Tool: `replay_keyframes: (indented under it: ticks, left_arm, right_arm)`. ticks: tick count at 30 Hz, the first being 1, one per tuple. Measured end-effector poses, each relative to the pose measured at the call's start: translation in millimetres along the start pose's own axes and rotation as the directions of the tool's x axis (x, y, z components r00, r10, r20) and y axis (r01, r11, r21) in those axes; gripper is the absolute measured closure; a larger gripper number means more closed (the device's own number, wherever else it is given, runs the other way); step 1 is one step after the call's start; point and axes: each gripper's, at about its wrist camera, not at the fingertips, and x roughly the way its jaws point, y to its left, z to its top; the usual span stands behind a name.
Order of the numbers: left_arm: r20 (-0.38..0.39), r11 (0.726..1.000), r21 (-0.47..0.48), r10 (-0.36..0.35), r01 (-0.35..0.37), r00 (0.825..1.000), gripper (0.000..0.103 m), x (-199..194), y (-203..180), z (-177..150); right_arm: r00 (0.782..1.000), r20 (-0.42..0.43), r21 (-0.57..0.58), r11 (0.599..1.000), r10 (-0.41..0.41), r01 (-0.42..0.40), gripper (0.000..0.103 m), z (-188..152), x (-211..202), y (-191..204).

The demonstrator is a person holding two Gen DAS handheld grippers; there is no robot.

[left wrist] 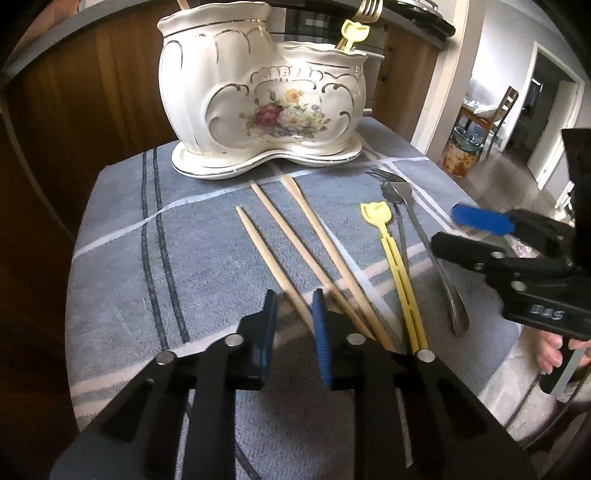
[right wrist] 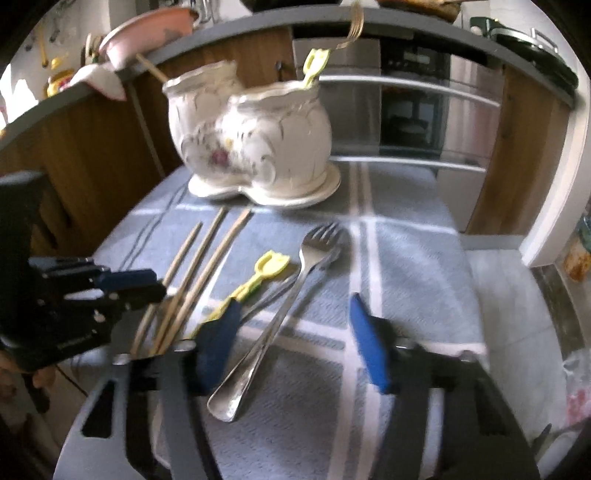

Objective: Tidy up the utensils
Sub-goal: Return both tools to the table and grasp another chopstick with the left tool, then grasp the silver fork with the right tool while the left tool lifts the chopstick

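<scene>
Utensils laid out on a blue cloth-covered table (left wrist: 122, 266) in front of a flowered holder.

The white china holder (left wrist: 258, 96) stands at the far edge of the table, with a gold fork (left wrist: 369, 9) and a yellow pick (left wrist: 352, 35) standing in its lower cup. Three wooden chopsticks (left wrist: 284, 243) lie side by side mid-table; beside them, toward the right edge, lie another yellow pick (left wrist: 391, 243) and a steel fork (right wrist: 295, 284) that partly covers a second steel piece. The left gripper (left wrist: 295, 321) hangs over the near ends of the chopsticks, jaws slightly apart, holding nothing. The right gripper (right wrist: 295, 343) is spread wide over the steel fork's handle, empty.
</scene>
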Motion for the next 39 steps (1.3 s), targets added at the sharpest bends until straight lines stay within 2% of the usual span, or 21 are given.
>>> replay_keyframes:
  ticks: [1, 4, 7, 13, 24, 26, 31, 39]
  left_arm:
    - [-0.001, 1.000, -0.001, -0.002, 0.002, 1.000, 0.090, -1, 1, 0]
    - [-0.007, 1.000, 0.002, -0.003, 0.003, 1.000, 0.094, -3, 3, -1]
    - [-0.012, 1.000, -0.003, 0.010, -0.010, 1.000, 0.094, -5, 10, -1]
    - [-0.020, 0.998, -0.004, 0.060, -0.060, 0.998, 0.093, -8, 25, -3]
    - [0.005, 0.993, -0.070, 0.098, -0.097, 0.995, 0.092, 1, 35, 5]
    - [0.014, 0.992, -0.086, 0.099, -0.097, 0.995, 0.092, 3, 36, 8]
    - [0.022, 0.990, -0.091, 0.110, -0.108, 0.994, 0.092, 9, 34, 13]
    - [0.032, 0.993, -0.079, 0.087, -0.085, 0.996, 0.097, 6, 39, 10]
  right_arm:
    - [1.000, -0.010, -0.001, 1.000, -0.001, 0.001, 0.064, 0, 2, 0]
    - [1.000, -0.030, -0.004, 1.000, 0.008, -0.008, 0.071, -1, 4, 1]
    - [0.999, -0.036, -0.019, 1.000, 0.001, -0.001, 0.074, -2, 3, 2]
    - [0.996, -0.051, 0.000, 0.997, -0.077, 0.077, 0.075, 3, 2, -14]
    - [0.995, -0.066, 0.039, 0.996, -0.072, 0.075, 0.075, 16, 23, -17]
    - [0.995, -0.057, 0.039, 0.995, -0.085, 0.087, 0.078, 17, 26, -16]
    - [0.995, -0.045, 0.049, 0.995, -0.089, 0.091, 0.094, 20, 29, -18]
    - [0.996, 0.013, 0.069, 0.994, -0.084, 0.083, 0.097, 18, 15, -25]
